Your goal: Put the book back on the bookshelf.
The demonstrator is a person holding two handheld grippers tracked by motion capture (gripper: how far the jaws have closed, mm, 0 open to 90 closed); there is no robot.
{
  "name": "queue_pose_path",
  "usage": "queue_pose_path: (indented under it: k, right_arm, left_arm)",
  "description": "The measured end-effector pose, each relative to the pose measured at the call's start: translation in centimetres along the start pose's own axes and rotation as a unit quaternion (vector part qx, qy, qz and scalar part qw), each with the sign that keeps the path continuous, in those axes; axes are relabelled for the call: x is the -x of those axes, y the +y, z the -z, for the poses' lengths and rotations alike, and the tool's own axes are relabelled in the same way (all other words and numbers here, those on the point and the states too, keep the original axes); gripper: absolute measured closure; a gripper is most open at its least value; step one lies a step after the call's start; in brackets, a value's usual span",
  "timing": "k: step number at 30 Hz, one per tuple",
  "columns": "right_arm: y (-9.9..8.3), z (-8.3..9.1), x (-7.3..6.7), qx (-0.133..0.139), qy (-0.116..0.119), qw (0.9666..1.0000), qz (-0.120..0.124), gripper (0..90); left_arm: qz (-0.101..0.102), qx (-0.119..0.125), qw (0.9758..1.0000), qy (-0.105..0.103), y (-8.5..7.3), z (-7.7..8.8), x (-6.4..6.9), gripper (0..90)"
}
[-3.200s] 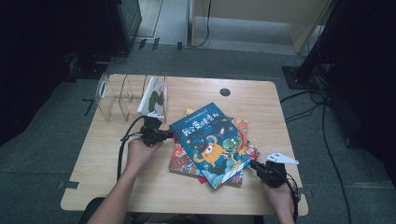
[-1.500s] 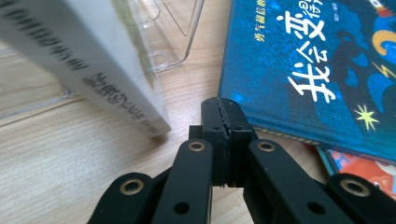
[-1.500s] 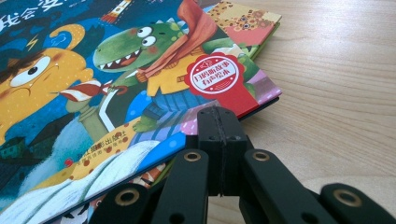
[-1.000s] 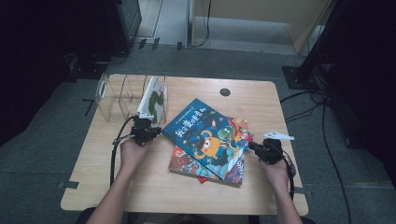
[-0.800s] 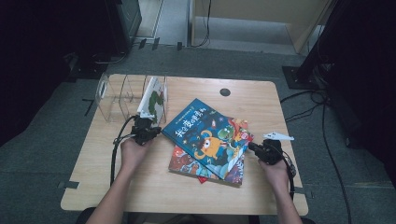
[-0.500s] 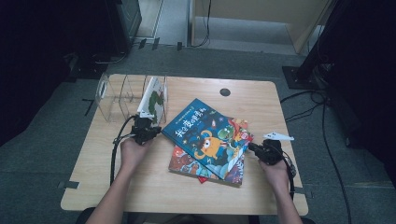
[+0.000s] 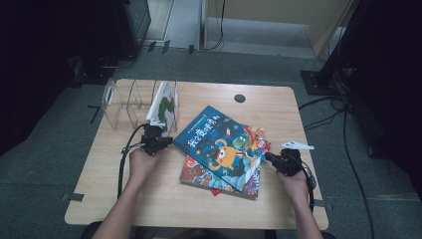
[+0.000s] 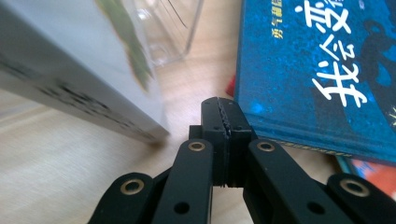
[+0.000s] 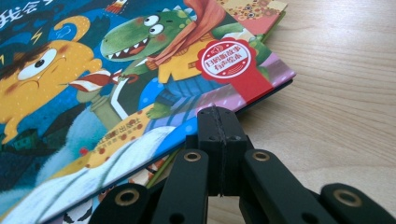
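Observation:
A blue picture book point(image 7: 221, 147) lies skewed on top of a stack of other picture books point(image 7: 201, 175) in the middle of the wooden table point(image 7: 164, 204). My left gripper point(image 7: 158, 143) sits at the blue book's left corner, jaws shut with nothing between them. In the left gripper view its fingertips point(image 8: 225, 112) stand right beside the blue book point(image 8: 322, 70). My right gripper point(image 7: 275, 160) is at the book's right edge, also shut and empty. In the right gripper view its tips point(image 9: 219, 122) meet the edge of the blue cover point(image 9: 116, 70); whether they touch I cannot tell.
A clear plastic book rack point(image 7: 130, 102) stands at the table's back left, with a white and green book point(image 7: 164, 103) upright in its right slot. That book point(image 8: 70, 79) looms close on the left of the left gripper view. A cable hole point(image 7: 240, 98) is at the back.
Since the earliest frame the blue book has slid up and left on the stack, and both grippers have moved farther from the front edge with it. Over the last second nothing has moved.

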State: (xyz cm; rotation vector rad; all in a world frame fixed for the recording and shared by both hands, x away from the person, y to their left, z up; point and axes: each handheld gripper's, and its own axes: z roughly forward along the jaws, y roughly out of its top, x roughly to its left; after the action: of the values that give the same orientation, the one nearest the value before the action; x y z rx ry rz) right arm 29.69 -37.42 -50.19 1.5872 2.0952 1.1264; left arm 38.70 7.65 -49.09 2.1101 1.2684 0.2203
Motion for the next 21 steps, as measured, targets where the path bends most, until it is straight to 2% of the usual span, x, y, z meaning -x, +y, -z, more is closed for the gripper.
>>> queue_pose_path:
  k: [2, 7, 15, 21]
  right_arm:
    - [0.0, 0.0, 0.2, 0.0, -0.001, 1.0, -0.002, 90.0]
    - [0.0, 0.0, 0.3, -0.002, 0.0, 1.0, -0.007, 90.0]
    - [0.0, 0.0, 0.4, -0.002, -0.001, 1.0, -0.007, 90.0]
    - [0.2, -0.1, 0.6, -0.002, -0.004, 1.0, -0.009, 90.0]
  left_arm:
    - [-0.01, 0.0, 0.9999, 0.002, -0.3, 0.0, 0.5, 90.0]
    - [0.002, -0.001, 0.9999, -0.013, -0.7, 0.5, 0.7, 90.0]
    - [-0.012, 0.001, 0.9997, -0.022, -1.5, 1.2, 1.6, 90.0]
    - [-0.004, -0.006, 0.9995, -0.032, -2.0, 1.5, 1.9, 90.0]
